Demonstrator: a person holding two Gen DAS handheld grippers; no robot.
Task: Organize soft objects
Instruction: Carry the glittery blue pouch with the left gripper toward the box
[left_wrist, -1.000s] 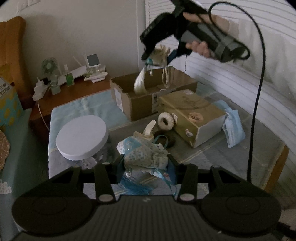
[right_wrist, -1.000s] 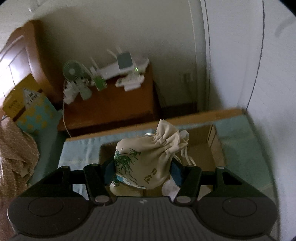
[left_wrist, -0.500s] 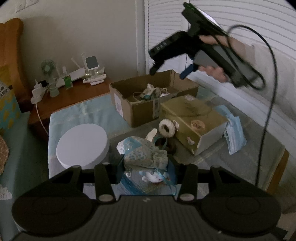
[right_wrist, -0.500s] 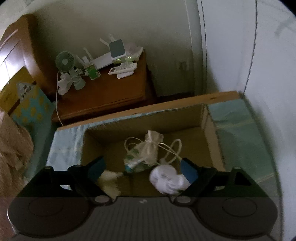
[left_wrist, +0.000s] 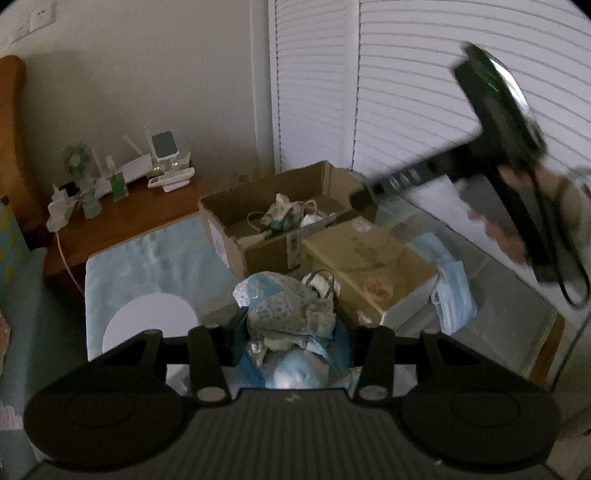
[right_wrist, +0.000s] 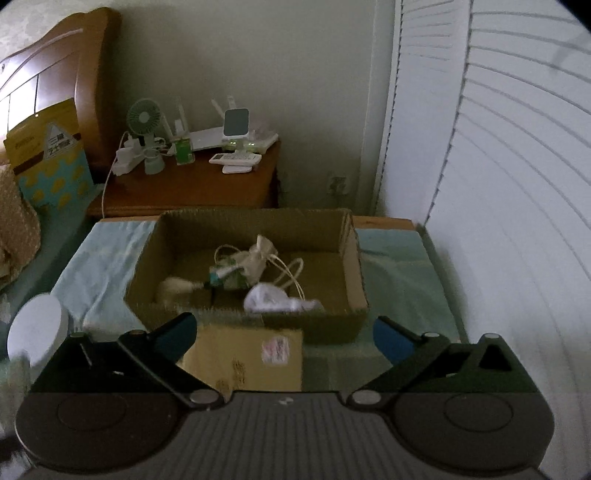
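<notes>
Gripping blue patterned pouch, left claw narrowed

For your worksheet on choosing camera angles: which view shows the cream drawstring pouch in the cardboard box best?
The right wrist view: it looks down into the box, so the pouch and its cords lie in plain sight. The left wrist view shows the pouch smaller, farther off, and partly hidden behind the box wall.

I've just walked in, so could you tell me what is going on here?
A person is sorting soft items into an open cardboard box. The left gripper holds a blue patterned cloth pouch. The right gripper has just opened and is empty; a cream drawstring pouch lies in the box.
</notes>
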